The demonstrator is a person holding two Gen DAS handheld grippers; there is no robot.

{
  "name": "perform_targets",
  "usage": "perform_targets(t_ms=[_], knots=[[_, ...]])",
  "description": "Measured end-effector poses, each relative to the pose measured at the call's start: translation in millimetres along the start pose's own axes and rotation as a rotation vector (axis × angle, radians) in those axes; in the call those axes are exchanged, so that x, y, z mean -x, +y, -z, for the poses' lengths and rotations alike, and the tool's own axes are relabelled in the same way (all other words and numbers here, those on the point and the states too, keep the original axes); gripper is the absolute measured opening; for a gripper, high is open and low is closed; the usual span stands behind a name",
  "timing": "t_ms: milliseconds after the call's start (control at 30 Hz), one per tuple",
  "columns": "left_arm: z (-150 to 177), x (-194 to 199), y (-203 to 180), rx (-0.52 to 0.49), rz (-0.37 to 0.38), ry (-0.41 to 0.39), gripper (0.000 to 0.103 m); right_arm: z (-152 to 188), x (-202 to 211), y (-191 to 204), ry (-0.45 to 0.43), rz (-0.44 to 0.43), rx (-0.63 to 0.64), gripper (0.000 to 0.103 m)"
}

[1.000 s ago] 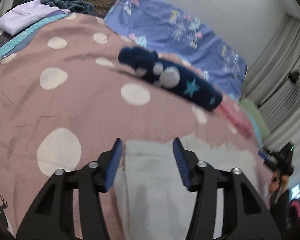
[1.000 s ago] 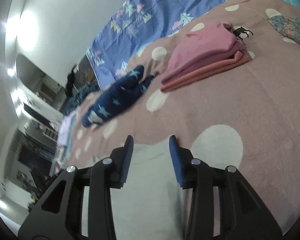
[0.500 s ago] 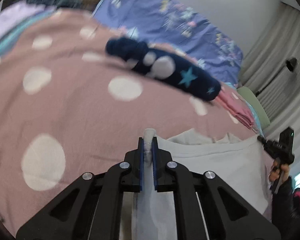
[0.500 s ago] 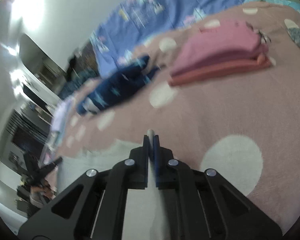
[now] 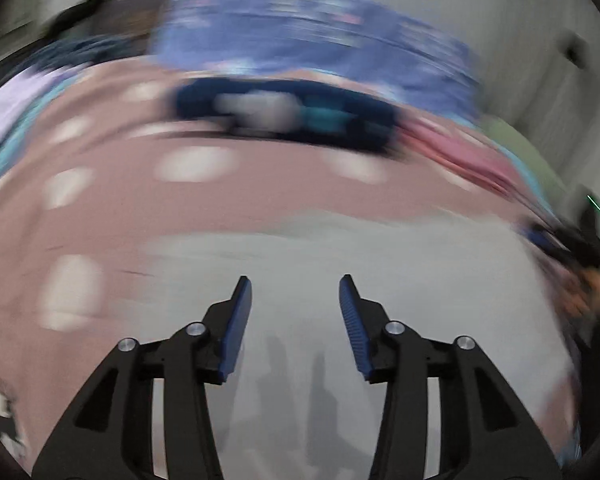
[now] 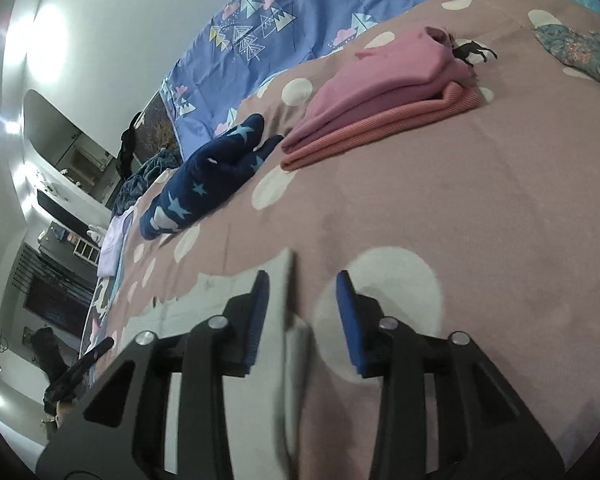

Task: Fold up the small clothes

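A pale grey garment [image 5: 340, 264] lies flat on the pink polka-dot blanket [image 5: 100, 216]. My left gripper [image 5: 295, 292] is open and empty above the garment; the left wrist view is motion-blurred. In the right wrist view, the garment's right edge [image 6: 286, 304] lies between the fingers of my right gripper [image 6: 302, 288], which is open and holds nothing. A folded navy star-print garment [image 6: 208, 176] and a folded pink stack [image 6: 380, 92] lie further back on the blanket.
A blue patterned quilt [image 6: 268, 40] covers the back of the bed by the wall. A lilac garment [image 6: 114, 244] lies at the far left edge. A floral cloth [image 6: 580, 52] lies at the far right. The other gripper [image 5: 580, 240] shows at right in the left wrist view.
Both grippers were shut on the grey garment's edge half a second ago; both have now opened and let it go. The left wrist view is swinging fast.
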State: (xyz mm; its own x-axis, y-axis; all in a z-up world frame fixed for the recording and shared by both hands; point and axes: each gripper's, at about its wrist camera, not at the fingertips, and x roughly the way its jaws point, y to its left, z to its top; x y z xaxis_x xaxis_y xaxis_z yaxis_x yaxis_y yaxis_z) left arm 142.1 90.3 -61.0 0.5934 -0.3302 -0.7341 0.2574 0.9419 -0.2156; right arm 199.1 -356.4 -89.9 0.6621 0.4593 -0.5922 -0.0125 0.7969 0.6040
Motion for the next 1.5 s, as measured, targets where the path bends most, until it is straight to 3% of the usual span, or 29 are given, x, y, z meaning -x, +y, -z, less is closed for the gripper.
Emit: perform_targets(t_ms=[200,333,400,567,700,800,900,967,1067,1267,1467,1500], knots=[[55,-4,-189,-0.329,0.27,0.11,0.056,22,0,-14,0.02,-0.077,0.02,0.023],[95,-6,-267,-0.535,0.33,0.15,0.07,21,1,-20,0.028,-0.125,0.006,0.02],[111,-11,-292,-0.639,0.302,0.158,0.073,22,0,-20,0.029,-0.128,0.02,0.019],[142,-30,-327,-0.834,0.102,0.153,0.074,23,-1,-18,0.03,-0.133,0.027,0.019],[141,-29,-332,-0.827,0.031,0.131,0.073,23,1,-21,0.031,-0.156,0.005,0.019],[133,-34,-338,-0.851,-0.08,0.087,0.065,23,3,-22,0.031,-0.17,-0.011,0.019],[142,-34,-350,-0.923,-0.122,0.073,0.04,22,5,-26,0.035,-0.177,-0.035,0.019],[143,-28,-355,-0.927,-0.097,0.09,0.009,22,7,-27,0.039,-0.185,-0.043,0.019],[123,-10,-342,-0.872,-0.078,0.058,0.005,21,10,-27,0.045,-0.207,-0.04,0.019],[59,27,-299,-0.599,0.016,0.018,0.002,23,0,-23,0.094,-0.217,-0.025,0.019],[61,35,-304,-0.587,0.075,0.014,0.0,20,-19,-18,0.104,-0.192,-0.054,0.02],[66,34,-309,-0.598,0.074,0.018,0.0,21,-20,-14,0.097,-0.164,-0.032,0.015]])
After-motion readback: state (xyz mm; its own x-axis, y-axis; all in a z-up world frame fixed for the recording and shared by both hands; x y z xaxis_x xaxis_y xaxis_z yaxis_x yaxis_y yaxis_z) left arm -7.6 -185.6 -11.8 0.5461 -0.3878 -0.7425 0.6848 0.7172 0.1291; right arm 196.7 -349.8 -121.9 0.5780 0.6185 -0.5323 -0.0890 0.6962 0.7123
